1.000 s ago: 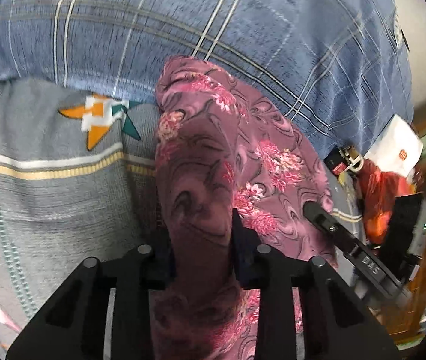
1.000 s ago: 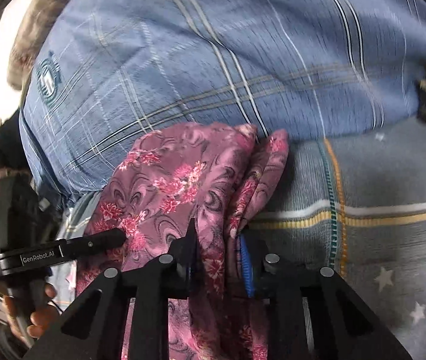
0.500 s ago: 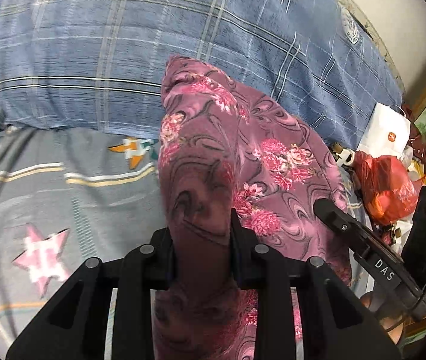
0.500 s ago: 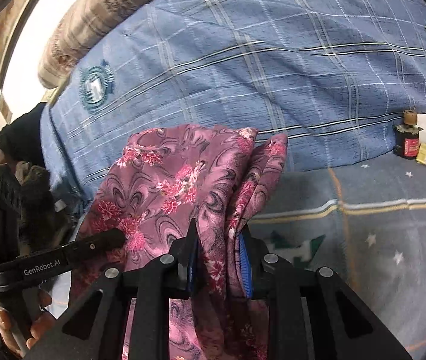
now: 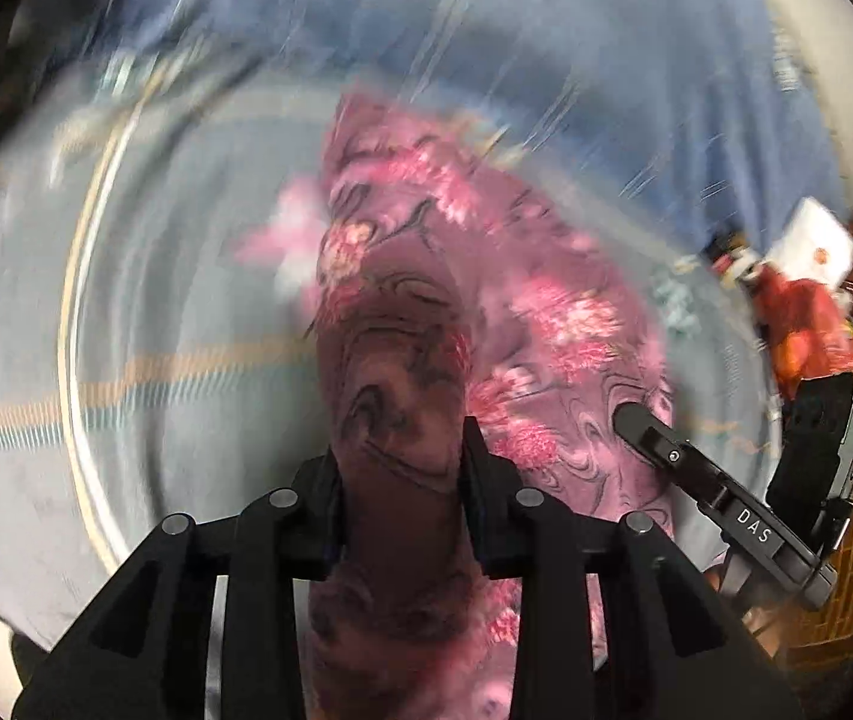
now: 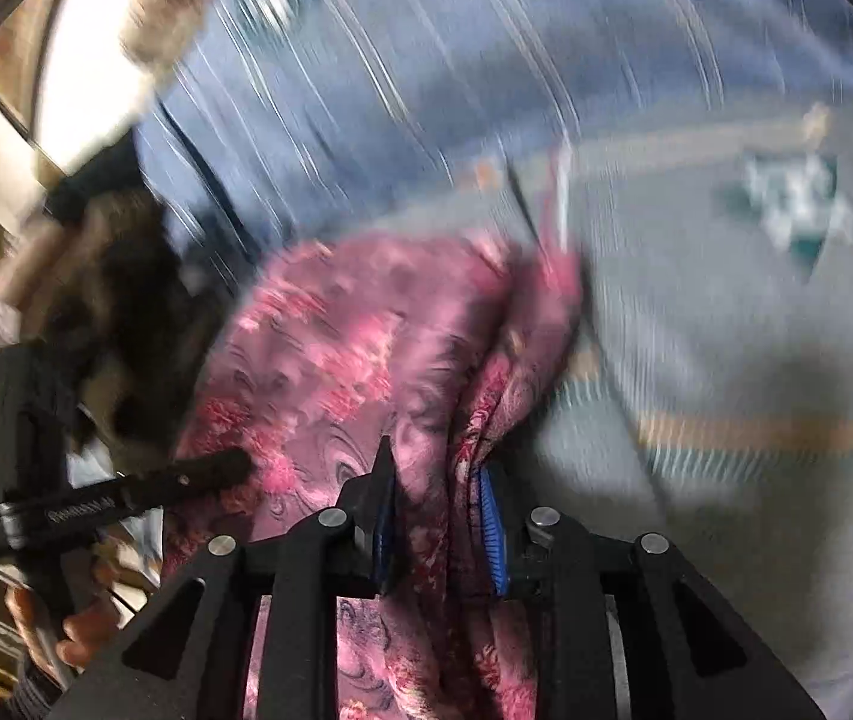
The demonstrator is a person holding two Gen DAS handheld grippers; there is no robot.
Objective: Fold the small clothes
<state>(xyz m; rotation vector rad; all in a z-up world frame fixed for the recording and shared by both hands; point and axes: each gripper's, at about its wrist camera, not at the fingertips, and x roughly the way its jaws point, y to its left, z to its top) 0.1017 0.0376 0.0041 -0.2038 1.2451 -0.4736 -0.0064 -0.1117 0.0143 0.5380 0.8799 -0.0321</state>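
Note:
A pink-and-mauve floral garment [image 5: 426, 312] hangs stretched between both grippers above the bed. My left gripper [image 5: 402, 450] is shut on one bunched edge of it. My right gripper [image 6: 435, 480] is shut on the other edge of the garment [image 6: 366, 348], with folds hanging between its blue pads [image 6: 489, 510]. The right gripper's finger shows in the left wrist view [image 5: 666, 450]. The left gripper's finger shows in the right wrist view [image 6: 186, 474]. Both views are motion-blurred.
A grey bedspread [image 5: 186, 330] with stripes and stars lies below, also in the right wrist view [image 6: 726, 330]. A blue plaid blanket [image 6: 456, 60] lies behind it. A red bag [image 5: 804, 324] and white bag [image 5: 810, 240] sit at the right.
Both grippers have swung fast with the garment still held. More of the grey bedspread now lies under the garment and the blue blanket sits farther back.

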